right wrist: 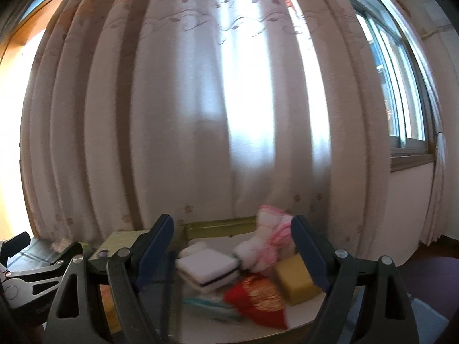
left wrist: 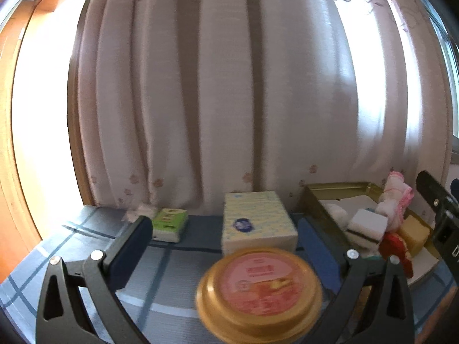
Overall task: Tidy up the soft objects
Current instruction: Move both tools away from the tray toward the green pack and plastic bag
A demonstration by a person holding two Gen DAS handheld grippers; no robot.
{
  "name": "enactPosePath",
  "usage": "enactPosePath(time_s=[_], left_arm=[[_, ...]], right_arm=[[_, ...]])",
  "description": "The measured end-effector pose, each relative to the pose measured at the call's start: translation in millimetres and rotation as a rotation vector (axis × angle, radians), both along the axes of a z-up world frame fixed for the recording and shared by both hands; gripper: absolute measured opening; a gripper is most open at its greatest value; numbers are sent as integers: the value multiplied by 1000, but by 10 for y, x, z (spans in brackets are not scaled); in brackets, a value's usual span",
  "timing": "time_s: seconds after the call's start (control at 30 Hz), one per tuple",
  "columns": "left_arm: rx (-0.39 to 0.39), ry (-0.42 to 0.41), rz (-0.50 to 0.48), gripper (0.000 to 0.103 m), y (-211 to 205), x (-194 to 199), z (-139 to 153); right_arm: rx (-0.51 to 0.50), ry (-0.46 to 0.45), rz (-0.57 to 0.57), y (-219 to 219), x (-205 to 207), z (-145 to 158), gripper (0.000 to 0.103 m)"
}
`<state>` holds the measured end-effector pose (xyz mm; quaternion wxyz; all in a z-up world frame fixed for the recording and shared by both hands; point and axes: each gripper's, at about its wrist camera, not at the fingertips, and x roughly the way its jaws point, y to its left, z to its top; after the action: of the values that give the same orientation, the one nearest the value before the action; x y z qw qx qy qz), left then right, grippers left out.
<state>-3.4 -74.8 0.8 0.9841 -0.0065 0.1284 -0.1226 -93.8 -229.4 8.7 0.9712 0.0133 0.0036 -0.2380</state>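
On the blue plaid tablecloth [left wrist: 71, 246], a green tissue pack [left wrist: 169, 225] and a pale tissue box [left wrist: 258, 223] sit ahead of the wide-open, empty left gripper [left wrist: 226, 246]. Rightward, the gold metal tray [right wrist: 218, 225] holds white sponges [right wrist: 206, 269], a pink-white plush doll [right wrist: 266, 246] and a yellow sponge block [right wrist: 295, 281] before the wide-open right gripper [right wrist: 232, 255].

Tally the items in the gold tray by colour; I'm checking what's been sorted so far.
White: 2, sponge block and cotton pad
Pink-and-white: 1, plush toy
Yellow: 1, sponge
Red: 1, pouch
Total: 5 in the tray
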Motion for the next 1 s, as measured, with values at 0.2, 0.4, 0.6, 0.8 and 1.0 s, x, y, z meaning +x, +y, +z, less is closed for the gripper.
enactPosePath(time_s=[0.2,0.4,0.6,0.8,1.0], left_arm=[[1,8,34,103,305,90,-18],[4,7,68,103,607,148,-30],[13,15,115,103,910,235,-52],[8,45,186,103,1297,389,-81],[12,82,270,103,1599,589,-113]], right_arm=[[-14,29,69,357,164,-14,85],[-4,58,112,644,325,-25,85],[14,95,163,935,520,-50,85],[38,144,211,1249,745,-79,85],[25,181,248,1510,936,-103,85]])
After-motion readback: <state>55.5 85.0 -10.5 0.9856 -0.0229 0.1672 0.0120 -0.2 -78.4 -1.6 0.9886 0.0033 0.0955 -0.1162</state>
